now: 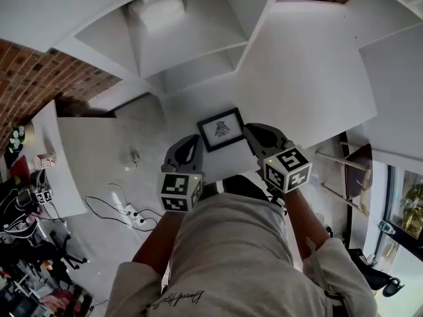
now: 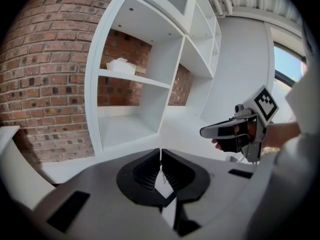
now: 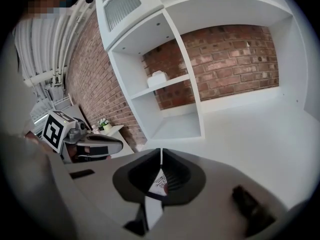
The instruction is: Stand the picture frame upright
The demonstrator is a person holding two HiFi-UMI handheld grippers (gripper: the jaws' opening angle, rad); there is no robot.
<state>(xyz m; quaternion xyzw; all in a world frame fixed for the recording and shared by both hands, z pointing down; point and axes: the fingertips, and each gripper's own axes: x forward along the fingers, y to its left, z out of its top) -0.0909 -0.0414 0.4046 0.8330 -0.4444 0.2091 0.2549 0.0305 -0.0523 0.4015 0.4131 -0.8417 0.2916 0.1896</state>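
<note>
Your grey shirt (image 1: 238, 256) fills the bottom of the head view, and past it nearly everything is white. Biggest of all is the white shelf unit (image 1: 192, 38) across the top of the picture, its compartments open, with the brick wall (image 1: 33, 78) showing at upper left. Next comes the broad white surface (image 1: 310, 78), spreading from centre to right and bare but for the thing you're after. At the left edge is a white side table (image 1: 66, 170) with small clutter I can't make out.

Now the tools. Your left gripper (image 1: 195, 139) and right gripper (image 1: 250, 132) sit side by side mid-picture, both angled down and slightly inward. The left jaws are pressed together to a thin slit with nothing pinched. The right jaws are the same, closed on nothing.

Between the two tips lies the picture frame (image 1: 221, 129), black-edged with a small drawing on white. It looks to be lying face up on the surface. Its long axis runs across the picture, rising a little to the right, so each gripper faces one short end. The right tip is just beside its end and the left tip is near the lower-left corner; I can't tell whether either touches. Neither hand is clearly nearer. Each gripper view catches a sliver of the drawing beneath its closed jaws, so the frame lies ahead and below. You'll likely need those jaws apart before taking an edge.
</note>
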